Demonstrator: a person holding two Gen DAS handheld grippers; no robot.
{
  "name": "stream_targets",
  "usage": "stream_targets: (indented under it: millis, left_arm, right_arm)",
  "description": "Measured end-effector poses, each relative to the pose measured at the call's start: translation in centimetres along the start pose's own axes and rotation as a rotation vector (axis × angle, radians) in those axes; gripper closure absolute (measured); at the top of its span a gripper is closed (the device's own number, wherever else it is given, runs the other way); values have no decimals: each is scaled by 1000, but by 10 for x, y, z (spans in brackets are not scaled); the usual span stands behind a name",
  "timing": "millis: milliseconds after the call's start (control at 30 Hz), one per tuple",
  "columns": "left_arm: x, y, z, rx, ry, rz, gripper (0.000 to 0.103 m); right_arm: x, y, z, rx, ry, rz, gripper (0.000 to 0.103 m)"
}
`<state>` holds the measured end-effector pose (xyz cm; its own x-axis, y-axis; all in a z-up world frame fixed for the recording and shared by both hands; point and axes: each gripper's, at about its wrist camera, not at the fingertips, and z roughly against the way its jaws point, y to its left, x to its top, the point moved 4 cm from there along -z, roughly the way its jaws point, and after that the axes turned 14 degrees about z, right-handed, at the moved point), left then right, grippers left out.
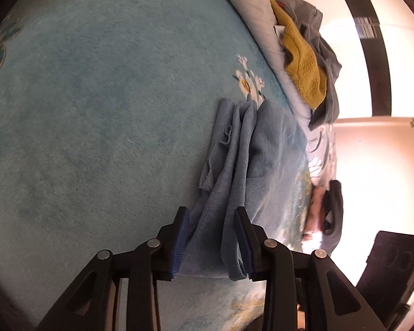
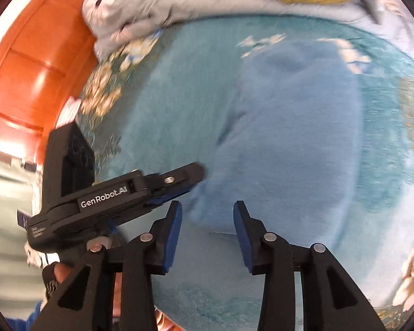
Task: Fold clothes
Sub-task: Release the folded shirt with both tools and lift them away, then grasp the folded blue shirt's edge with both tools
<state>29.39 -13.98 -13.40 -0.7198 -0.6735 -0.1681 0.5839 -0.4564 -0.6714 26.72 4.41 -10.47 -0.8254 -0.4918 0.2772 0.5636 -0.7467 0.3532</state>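
Note:
A light blue fleece cloth (image 1: 243, 149) lies folded in layers on the teal blanket (image 1: 96, 110). My left gripper (image 1: 212, 237) is open, its fingers either side of the cloth's near folded edge. In the right wrist view the same cloth (image 2: 289, 138) lies spread and blurred, and my right gripper (image 2: 208, 229) is open and empty just above its near edge. The left gripper (image 2: 179, 184) comes in from the left at the cloth's left edge.
A mustard knit garment (image 1: 303, 55) and a grey garment (image 1: 323, 63) lie heaped on a pale floral quilt (image 1: 256, 13) at the far side of the bed. An orange wooden headboard (image 2: 27, 69) stands at the left. A dark device (image 1: 392, 264) shows at the lower right.

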Motion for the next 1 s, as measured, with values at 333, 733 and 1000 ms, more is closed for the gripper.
stream_targets:
  millis: [333, 733, 1000]
  left_arm:
    - [-18, -15, 0, -40, 89, -76, 61]
    - [-29, 7, -14, 30, 87, -12, 96]
    - [-38, 20, -11, 65, 114, 3, 96]
  right_arm:
    - [-61, -97, 25, -50, -31, -331, 63]
    - [-72, -96, 15, 41, -48, -362, 63]
    - [-86, -100, -4, 124, -51, -422, 63]
